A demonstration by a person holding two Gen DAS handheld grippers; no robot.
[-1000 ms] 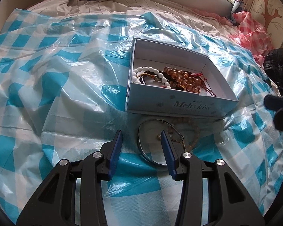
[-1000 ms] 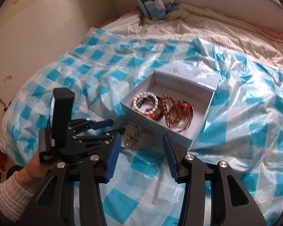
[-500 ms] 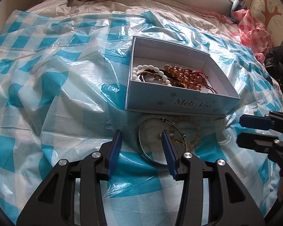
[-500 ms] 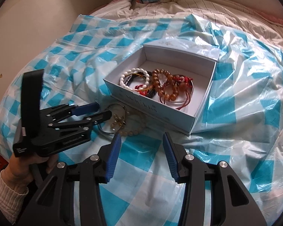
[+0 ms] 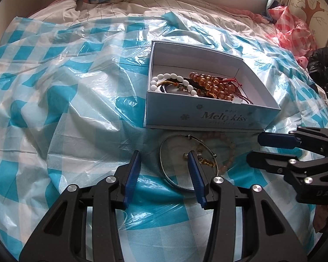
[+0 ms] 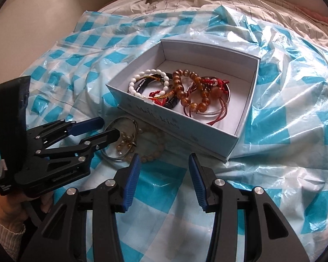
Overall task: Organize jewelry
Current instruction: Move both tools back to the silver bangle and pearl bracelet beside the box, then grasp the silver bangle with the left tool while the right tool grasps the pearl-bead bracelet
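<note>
Hovering with fingers spread and nothing between them, the left gripper (image 5: 164, 160) sits over a silver bangle (image 5: 175, 182) and pale bead bracelet (image 5: 228, 152) on the checkered plastic sheet (image 5: 76, 109). Alongside, the right gripper (image 6: 163, 159) is likewise spread, empty. Just beyond stands the box (image 5: 207, 118) of bracelets.

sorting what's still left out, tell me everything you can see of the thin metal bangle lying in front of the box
The thin metal bangle is a slim silvery wire hoop with small amber and pearl-like charm beads hanging inside it. It lies flat on the blue checked plastic sheet, just outside the front wall of the open pale blue box. A pale beaded bracelet overlaps its far side. The left gripper is open, with one finger over the hoop in that view, though contact cannot be judged.
</note>
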